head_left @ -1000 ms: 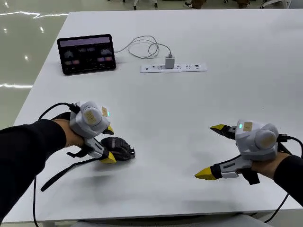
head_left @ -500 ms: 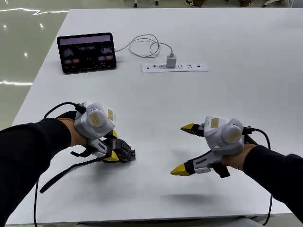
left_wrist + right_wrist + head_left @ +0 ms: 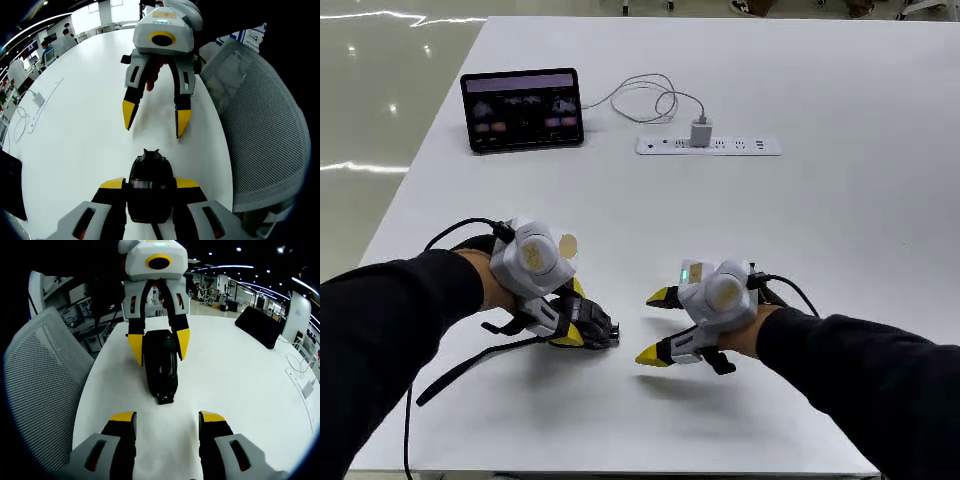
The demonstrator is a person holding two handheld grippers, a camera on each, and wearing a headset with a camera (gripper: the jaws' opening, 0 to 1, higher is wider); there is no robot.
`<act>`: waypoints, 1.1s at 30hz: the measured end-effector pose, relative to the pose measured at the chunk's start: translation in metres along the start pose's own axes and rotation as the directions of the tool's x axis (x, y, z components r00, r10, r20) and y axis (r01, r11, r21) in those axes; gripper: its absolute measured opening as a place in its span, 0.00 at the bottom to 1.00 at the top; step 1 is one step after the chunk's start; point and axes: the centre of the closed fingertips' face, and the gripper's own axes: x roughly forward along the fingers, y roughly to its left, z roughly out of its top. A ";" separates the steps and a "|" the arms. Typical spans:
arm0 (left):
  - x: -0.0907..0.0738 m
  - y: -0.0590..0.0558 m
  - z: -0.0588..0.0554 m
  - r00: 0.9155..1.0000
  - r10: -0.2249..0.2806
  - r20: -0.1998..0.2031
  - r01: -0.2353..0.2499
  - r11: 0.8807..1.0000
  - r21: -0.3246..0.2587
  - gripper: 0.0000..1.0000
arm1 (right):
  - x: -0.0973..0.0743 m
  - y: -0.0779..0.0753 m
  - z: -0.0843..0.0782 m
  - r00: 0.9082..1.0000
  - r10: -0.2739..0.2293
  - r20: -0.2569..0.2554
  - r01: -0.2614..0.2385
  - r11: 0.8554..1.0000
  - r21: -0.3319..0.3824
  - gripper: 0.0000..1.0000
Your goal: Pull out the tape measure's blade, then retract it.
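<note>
A black tape measure (image 3: 588,322) rests on the white table (image 3: 800,230), with my left gripper (image 3: 572,312) shut on its body. In the left gripper view the case (image 3: 150,187) sits between the yellow-tipped jaws, its blade hook (image 3: 150,151) pointing forward and the blade pulled in. My right gripper (image 3: 653,326) is open, facing the tape measure from the right, a short gap away. The right gripper view has its own open jaws (image 3: 167,417) just short of the hook (image 3: 164,399), with the tape measure (image 3: 160,365) and left gripper (image 3: 159,305) beyond.
A tablet (image 3: 523,108) stands at the back left. A power strip (image 3: 710,146) with a charger and coiled cable lies behind the grippers. A grey mesh chair (image 3: 255,125) is at the table's near edge. Bare table stretches to the right.
My right gripper has travelled left across the table, from the right side to just in front of the tape measure, still open. The left gripper keeps hold of the case.
</note>
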 end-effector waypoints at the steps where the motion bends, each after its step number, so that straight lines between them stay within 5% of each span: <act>1: 0.000 0.000 -0.001 1.000 0.001 0.001 -0.001 1.000 -0.002 0.31 | 0.002 -0.001 0.001 1.000 0.004 -0.003 -0.004 1.000 0.001 0.43; 9: 0.001 0.001 -0.001 1.000 -0.008 -0.014 0.008 1.000 -0.009 0.31 | 0.011 -0.004 0.013 1.000 0.020 0.011 -0.020 1.000 0.003 0.35; 18: 0.002 0.001 -0.003 1.000 -0.009 -0.021 0.009 1.000 -0.027 0.32 | 0.027 0.006 0.013 0.997 0.072 -0.015 -0.073 0.997 -0.013 0.17; 20: 0.002 0.000 -0.003 1.000 -0.010 -0.021 0.009 0.999 -0.031 0.32 | 0.030 0.003 0.010 0.998 0.053 -0.029 -0.054 0.998 -0.032 0.11; 33: 0.003 0.002 -0.003 1.000 -0.016 -0.003 0.015 0.996 -0.084 0.32 | 0.023 0.002 0.007 0.996 0.076 -0.038 -0.077 0.996 -0.042 0.07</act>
